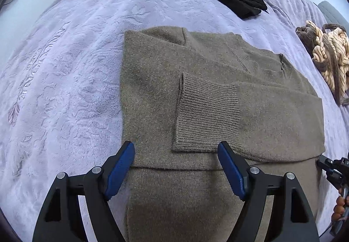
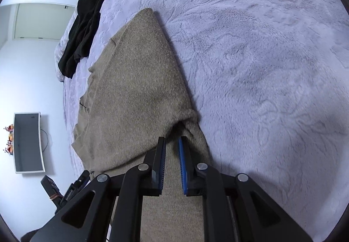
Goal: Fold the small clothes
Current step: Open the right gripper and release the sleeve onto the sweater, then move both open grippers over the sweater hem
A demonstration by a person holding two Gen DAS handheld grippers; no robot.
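The sweater point(image 1: 196, 100) lies flat on the bed point(image 1: 65, 67), in the centre of the left wrist view. Its sleeves are already folded in over the body, with one ribbed cuff point(image 1: 207, 115) on top in the middle of the frame. So the sleeve step looks finished, and I judge the step in hand is the fold of the lower part up toward the collar.

The left tool point(image 1: 176, 152) hangs over the near part of the sweater with its jaws wide and nothing between them. The right tool point(image 2: 172, 142) is at the sweater's side edge, low in the centre of its view, with jaws narrow. It may be pinching a fold of the knit, but the tips are in shadow and I cannot tell.

The next move calls for both tools to grip the hem at its two corners and carry it evenly upward, so the cuff stays in place.
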